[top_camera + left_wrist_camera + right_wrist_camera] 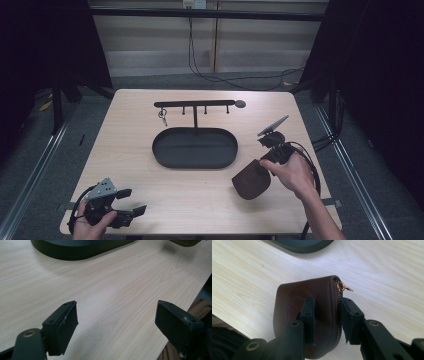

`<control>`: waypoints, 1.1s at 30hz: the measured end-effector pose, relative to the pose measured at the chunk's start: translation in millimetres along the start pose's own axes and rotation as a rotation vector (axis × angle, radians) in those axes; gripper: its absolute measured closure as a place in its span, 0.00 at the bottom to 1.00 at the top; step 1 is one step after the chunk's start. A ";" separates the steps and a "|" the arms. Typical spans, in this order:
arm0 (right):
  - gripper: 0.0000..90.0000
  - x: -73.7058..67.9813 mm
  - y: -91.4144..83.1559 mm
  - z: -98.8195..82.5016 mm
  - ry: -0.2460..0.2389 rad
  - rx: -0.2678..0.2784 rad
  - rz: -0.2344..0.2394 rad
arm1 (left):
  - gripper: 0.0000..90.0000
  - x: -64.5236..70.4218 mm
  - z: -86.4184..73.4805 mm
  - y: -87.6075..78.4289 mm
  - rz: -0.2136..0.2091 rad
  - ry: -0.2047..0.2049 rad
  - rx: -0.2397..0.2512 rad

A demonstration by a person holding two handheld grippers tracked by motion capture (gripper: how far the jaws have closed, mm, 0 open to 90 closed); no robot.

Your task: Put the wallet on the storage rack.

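Near the table's right front edge, the right gripper (327, 315) clamps a brown leather pouch (294, 302); its embossed stamp is unreadable. The left gripper (116, 322) rests wide apart, its lower parts cut off.

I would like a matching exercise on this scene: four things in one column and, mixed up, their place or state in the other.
1. brown leather pouch
2. keys
3. left gripper
4. black oval tray

a. open above bare table
b. at the table's middle
c. clamped in the right gripper
d. hanging from the rack

Pairs: 1-c, 2-d, 3-a, 4-b
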State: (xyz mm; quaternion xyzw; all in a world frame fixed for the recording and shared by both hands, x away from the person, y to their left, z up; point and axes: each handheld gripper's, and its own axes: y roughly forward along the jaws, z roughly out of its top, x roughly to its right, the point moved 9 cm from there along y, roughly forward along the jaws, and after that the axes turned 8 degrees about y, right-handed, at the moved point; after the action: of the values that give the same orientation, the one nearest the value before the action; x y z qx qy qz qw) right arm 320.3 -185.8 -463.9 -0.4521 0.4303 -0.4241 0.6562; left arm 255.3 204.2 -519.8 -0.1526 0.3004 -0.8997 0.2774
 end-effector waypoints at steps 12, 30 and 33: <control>0.78 -3.4 -14.2 11.6 -0.006 0.004 -0.004 | 0.20 -0.2 -0.3 -0.7 -0.001 -0.001 0.001; 0.80 -4.0 -28.0 30.6 -0.006 0.009 -0.053 | 0.20 0.2 -0.4 -0.7 -0.004 -0.001 0.001; 0.80 -4.8 -31.3 34.7 -0.005 0.009 -0.058 | 0.20 0.7 -0.6 -0.9 -0.007 0.000 -0.001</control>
State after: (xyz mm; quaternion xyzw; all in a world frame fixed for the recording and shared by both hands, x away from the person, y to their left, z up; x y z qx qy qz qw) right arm 346.7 -180.6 -425.4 -0.4623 0.4136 -0.4438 0.6467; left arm 254.0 204.6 -519.6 -0.1539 0.3002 -0.9005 0.2743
